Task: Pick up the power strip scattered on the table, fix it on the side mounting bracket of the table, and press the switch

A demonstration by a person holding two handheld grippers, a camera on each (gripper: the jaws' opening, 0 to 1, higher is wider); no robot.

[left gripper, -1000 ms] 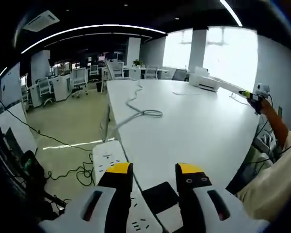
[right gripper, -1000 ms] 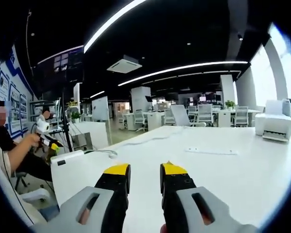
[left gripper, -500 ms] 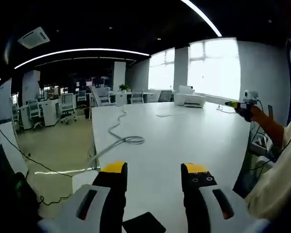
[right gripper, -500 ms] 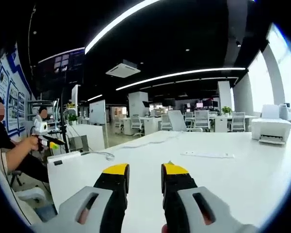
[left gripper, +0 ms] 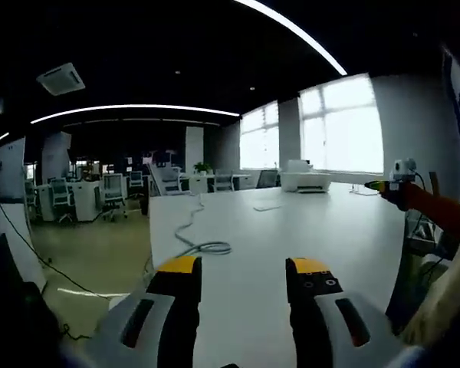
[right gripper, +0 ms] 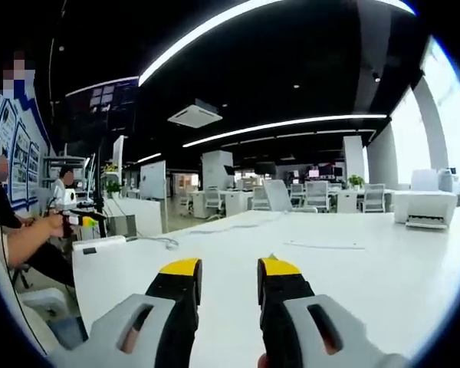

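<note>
From my left tool's view, the table (left gripper: 291,230) runs out of frame at six o'clock, and the cable (left gripper: 203,247) drops behind its edge at nine o'clock. The flat strip (right gripper: 326,245) at one o'clock in the right tool's view is too small to identify.

White printer (left gripper: 305,181) at the far end of the table, by the bright windows (left gripper: 339,130). Flat sheet of paper (left gripper: 267,208) lying mid-table, well short of the printer. Rows of office chairs (left gripper: 113,193) and desks in the background; potted plant (left gripper: 204,166) behind them. Ceiling: long light strips (right gripper: 284,124) plus a square air-conditioner vent (right gripper: 194,116). Blue-and-white posters (right gripper: 23,146) on the wall. Black cables (left gripper: 38,261) trail across the floor.
</note>
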